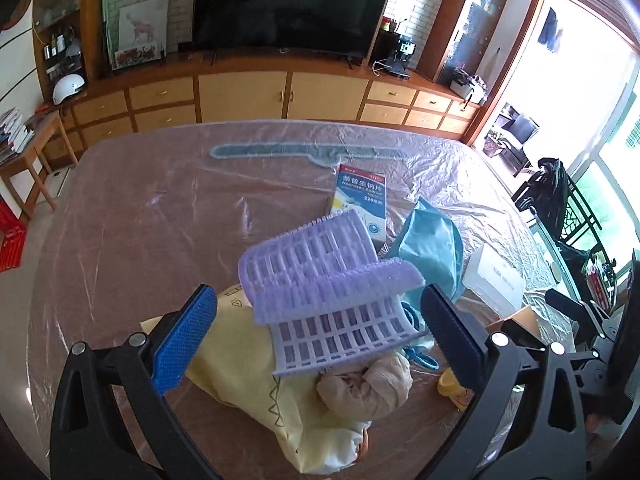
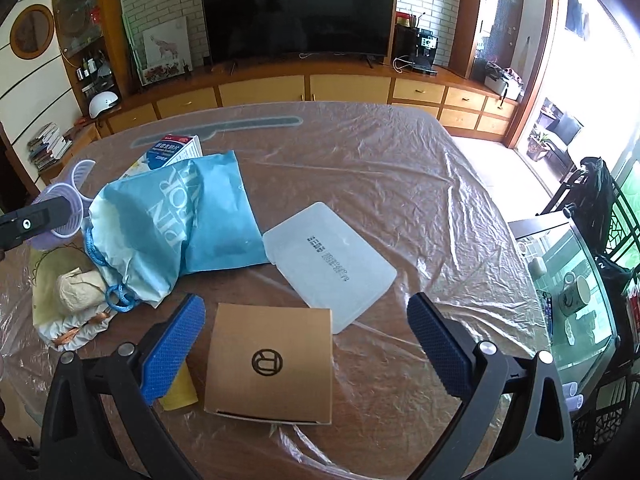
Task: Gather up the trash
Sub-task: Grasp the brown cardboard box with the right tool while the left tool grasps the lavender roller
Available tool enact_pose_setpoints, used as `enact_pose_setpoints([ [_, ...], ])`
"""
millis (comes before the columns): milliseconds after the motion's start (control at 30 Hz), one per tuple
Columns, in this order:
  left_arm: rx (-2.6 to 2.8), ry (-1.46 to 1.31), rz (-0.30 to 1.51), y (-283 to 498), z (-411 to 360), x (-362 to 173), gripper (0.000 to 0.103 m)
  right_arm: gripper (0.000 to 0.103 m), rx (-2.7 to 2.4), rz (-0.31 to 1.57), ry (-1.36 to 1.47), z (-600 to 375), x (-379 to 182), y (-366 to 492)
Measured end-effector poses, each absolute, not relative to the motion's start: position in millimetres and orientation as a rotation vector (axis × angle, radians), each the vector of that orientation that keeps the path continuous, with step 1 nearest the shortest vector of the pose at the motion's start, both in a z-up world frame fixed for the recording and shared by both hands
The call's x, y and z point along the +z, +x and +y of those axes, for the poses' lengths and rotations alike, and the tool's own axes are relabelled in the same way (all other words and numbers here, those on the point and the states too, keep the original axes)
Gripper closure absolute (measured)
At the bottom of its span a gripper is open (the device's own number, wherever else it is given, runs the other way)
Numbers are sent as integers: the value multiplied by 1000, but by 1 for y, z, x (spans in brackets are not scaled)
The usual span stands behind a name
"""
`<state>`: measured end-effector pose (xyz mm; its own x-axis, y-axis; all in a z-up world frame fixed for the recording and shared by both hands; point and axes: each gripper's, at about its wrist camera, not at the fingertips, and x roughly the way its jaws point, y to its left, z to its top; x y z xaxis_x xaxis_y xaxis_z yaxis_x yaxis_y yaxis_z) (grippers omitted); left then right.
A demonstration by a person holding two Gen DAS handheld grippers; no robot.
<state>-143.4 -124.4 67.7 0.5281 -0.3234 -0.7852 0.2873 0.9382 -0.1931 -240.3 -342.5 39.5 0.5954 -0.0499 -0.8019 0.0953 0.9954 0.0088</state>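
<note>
Now your left gripper (image 1: 320, 344) hovers low over the table (image 1: 140, 220), its blue fingers (image 1: 182, 342) spread wide and holding nothing. Between them, in the middle of the frame, sits the curved purple grid piece (image 1: 324, 280), resting on a yellow bag (image 1: 248, 364) with a crumpled beige wad (image 1: 368, 384) just below it. Whether either finger touches the purple piece you cannot tell. Toward the upper centre lies a medicine box (image 1: 362, 204), and right of the purple piece a light blue bag (image 1: 432, 248).

Your right gripper (image 2: 306, 344) also hangs over the table, fingers (image 2: 172, 350) wide apart and empty. The brown cardboard box (image 2: 272, 364) lies flat between them in the lower centre, nearer the left finger but apart from it. A translucent white lid (image 2: 332, 260) touches the box's upper right corner.
</note>
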Motion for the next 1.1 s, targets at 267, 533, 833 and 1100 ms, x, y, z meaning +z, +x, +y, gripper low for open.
enact_pose_setpoints([
  [267,-397,-79,955,-140,-120,60,11,10,-50,939,65,-338,38,-237],
  [533,-419,-101,937,-149,-116,67,17,18,-29,963,102,-336,37,-244],
  [833,-453,-93,924,-161,-112,75,29,44,45,967,179,-340,43,-245],
  [1100,-478,-119,900,-171,-103,86,29,44,56,935,191,-343,61,-248],
])
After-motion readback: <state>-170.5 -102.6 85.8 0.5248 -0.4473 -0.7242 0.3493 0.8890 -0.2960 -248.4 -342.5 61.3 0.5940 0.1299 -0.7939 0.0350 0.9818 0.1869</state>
